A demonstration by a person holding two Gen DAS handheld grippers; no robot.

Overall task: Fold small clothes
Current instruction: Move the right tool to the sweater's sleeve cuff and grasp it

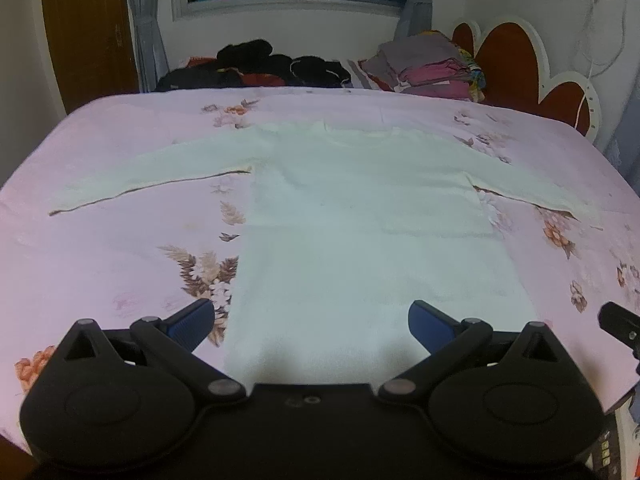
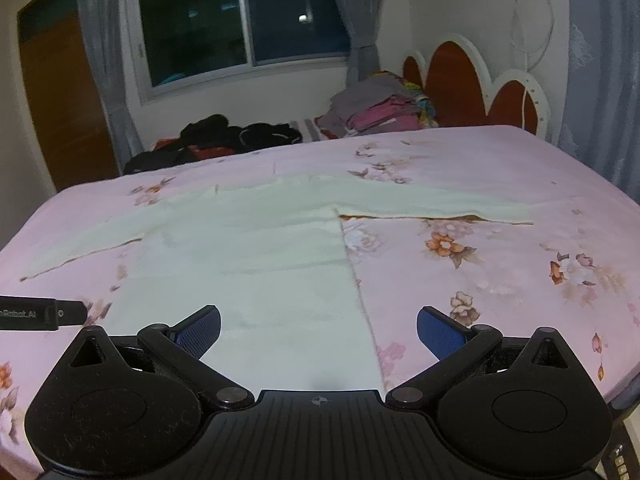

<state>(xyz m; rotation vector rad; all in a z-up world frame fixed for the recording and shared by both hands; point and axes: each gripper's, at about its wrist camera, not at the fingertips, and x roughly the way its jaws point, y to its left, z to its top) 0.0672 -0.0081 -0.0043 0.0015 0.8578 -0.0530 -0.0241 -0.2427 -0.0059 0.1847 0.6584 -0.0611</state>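
Note:
A pale cream long-sleeved top lies flat on the pink floral bed sheet, both sleeves spread out sideways and its hem toward me. My left gripper hangs open over the hem's left part, its blue pads empty. The same top fills the left half of the right wrist view. My right gripper is open above the hem's right corner, one pad over the cloth and the other over the sheet. Part of the right gripper shows at the left view's right edge.
Dark clothes lie heaped at the bed's far side. A stack of folded grey and pink clothes sits by the red and white headboard. A window with curtains is behind. The bed's edge drops off at right.

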